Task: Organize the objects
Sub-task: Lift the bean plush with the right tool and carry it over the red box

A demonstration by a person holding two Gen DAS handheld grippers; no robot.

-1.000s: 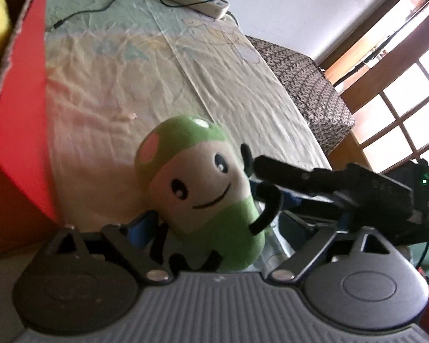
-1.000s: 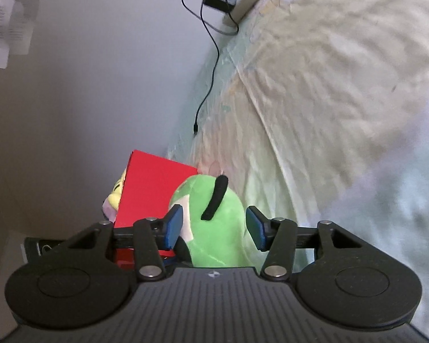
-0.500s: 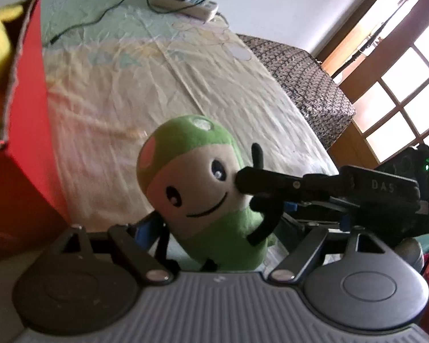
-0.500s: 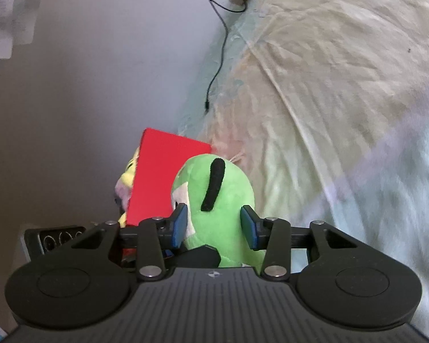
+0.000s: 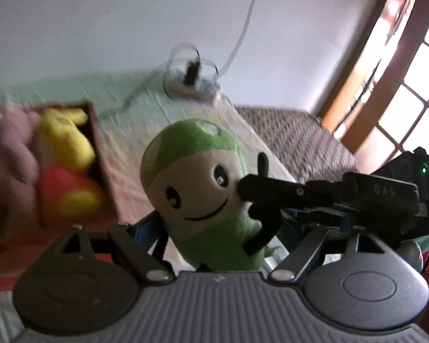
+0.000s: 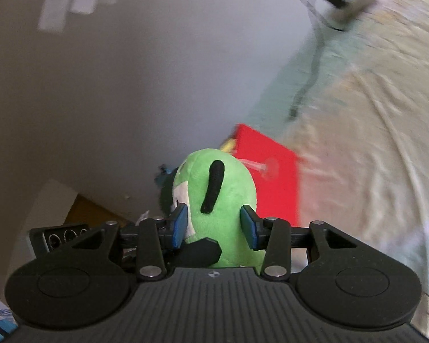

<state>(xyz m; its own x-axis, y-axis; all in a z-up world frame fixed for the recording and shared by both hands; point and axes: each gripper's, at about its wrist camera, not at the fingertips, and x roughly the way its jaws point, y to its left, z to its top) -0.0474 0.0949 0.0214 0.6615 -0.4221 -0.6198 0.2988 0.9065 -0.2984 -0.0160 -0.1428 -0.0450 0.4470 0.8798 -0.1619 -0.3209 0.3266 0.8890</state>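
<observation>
Green plush [image 6: 223, 200] in right gripper [image 6: 213, 224] jaws

behind it all you have a pale wall [image 5: 128, 28] and a wrinkled bedsheet [image 6: 386, 143]. a white power strip [image 5: 191, 85] with a black plug lies on the sheet near the wall, its cable [image 5: 243, 28] climbing upward. a dark woven mat [image 5: 294, 134] sits beside a wood-framed window [image 5: 400, 85].

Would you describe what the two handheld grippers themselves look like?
Both have a ribbed dark body with two round discs, silver pivot screws and black linkage arms. The right gripper carries blue finger pads. Seen from the left gripper, it shows pale lettering, a green light and a thin cable.
</observation>
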